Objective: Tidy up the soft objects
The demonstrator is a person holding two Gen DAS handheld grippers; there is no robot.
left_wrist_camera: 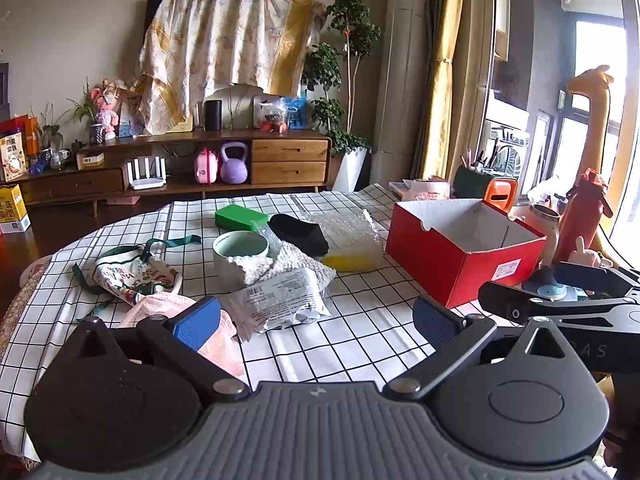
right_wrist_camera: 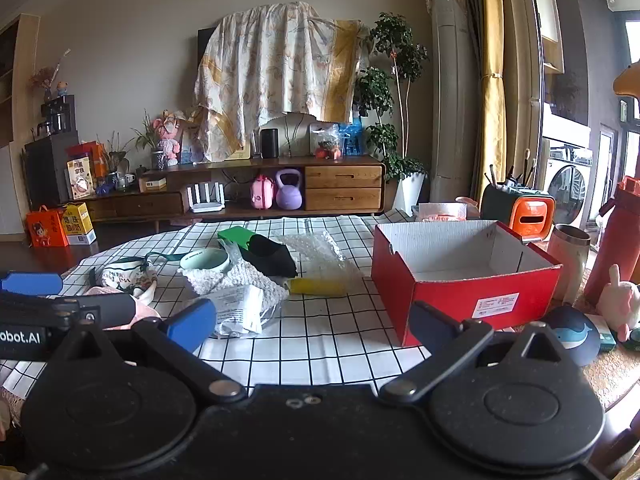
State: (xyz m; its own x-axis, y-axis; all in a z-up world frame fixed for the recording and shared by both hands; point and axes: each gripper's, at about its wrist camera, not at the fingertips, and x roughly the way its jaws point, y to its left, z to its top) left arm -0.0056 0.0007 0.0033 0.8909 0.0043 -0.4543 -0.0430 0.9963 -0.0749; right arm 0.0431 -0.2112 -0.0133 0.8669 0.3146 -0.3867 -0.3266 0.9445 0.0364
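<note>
Left wrist view: one red box (left_wrist_camera: 460,256), one mug (left_wrist_camera: 240,256); both grippers' jaws apart.

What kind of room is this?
Most likely a home living room: a long wooden media cabinet with drawers, a tall leafy potted plant, and a table under a black-and-white checked cloth.

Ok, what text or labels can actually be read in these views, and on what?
"obot.AI", cut off at the edge: left gripper body.
"MERR", partly folded: printed pouch.
Red box label: too small.
White packet print: too small.
Cartons on floor: characters too blurred.
</note>
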